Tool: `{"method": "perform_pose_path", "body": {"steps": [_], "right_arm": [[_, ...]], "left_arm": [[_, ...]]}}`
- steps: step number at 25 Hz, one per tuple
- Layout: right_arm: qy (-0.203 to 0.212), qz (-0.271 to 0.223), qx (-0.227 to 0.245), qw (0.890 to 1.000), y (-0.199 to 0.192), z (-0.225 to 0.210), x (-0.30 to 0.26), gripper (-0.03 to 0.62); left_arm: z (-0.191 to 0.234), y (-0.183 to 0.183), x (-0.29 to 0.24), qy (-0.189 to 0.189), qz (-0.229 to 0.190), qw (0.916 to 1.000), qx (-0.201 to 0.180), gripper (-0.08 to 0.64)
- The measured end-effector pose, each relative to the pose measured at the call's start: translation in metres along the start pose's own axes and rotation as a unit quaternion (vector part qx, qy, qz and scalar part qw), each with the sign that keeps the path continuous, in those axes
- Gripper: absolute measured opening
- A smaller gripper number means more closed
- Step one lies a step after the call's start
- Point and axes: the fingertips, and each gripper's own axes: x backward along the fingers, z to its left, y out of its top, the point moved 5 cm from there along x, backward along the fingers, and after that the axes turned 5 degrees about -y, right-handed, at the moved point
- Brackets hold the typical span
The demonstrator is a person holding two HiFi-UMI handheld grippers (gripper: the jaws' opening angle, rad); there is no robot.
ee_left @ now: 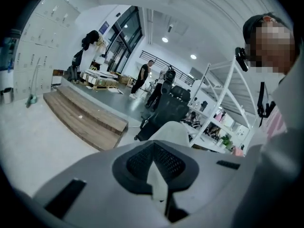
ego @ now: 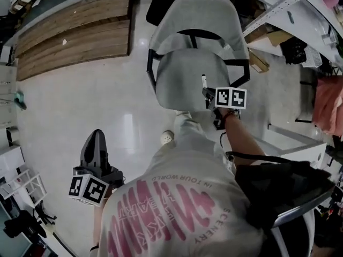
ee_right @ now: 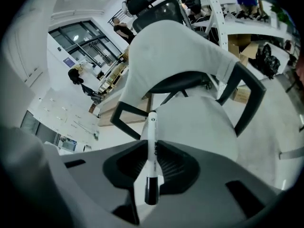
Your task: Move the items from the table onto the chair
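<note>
Right gripper [ego: 208, 93] [ee_right: 152, 152] clenched on a white marker [ego: 203, 81] [ee_right: 152, 127]: barrel clamped between the pads, black end toward the camera, the other end jutting past the jaws. Marker is over the right part of the grey chair [ego: 182, 79] [ee_right: 199, 122] seat; cannot tell if it touches the seat. Left gripper [ego: 96, 139] [ee_left: 153, 148]: jaws together, nothing between them, low at the person's left over the floor [ego: 80, 100], well apart from the chair. No counter in view.
</note>
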Motion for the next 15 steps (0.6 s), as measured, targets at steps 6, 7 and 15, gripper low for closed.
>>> {"method": "perform_pose_path", "body": {"steps": [6,7,15], "right_arm": [[-0.026,0.070,-0.007,0.997,0.001,-0.051,-0.082,0.075],[-0.038,0.089,0.000,0.995,-0.004,-0.063,-0.095,0.075],[-0.083,0.165,0.012,0.983,-0.011,-0.069,-0.086,0.076]], "left_arm": [[-0.014,0.007,-0.039,0.067,-0.005,0.9976,-0.020,0.008],[-0.013,0.005,-0.047,0.075,-0.007,0.9970,-0.019,0.008],[-0.026,0.025,-0.070,0.116,0.086,0.9895,-0.004,0.008]]}}
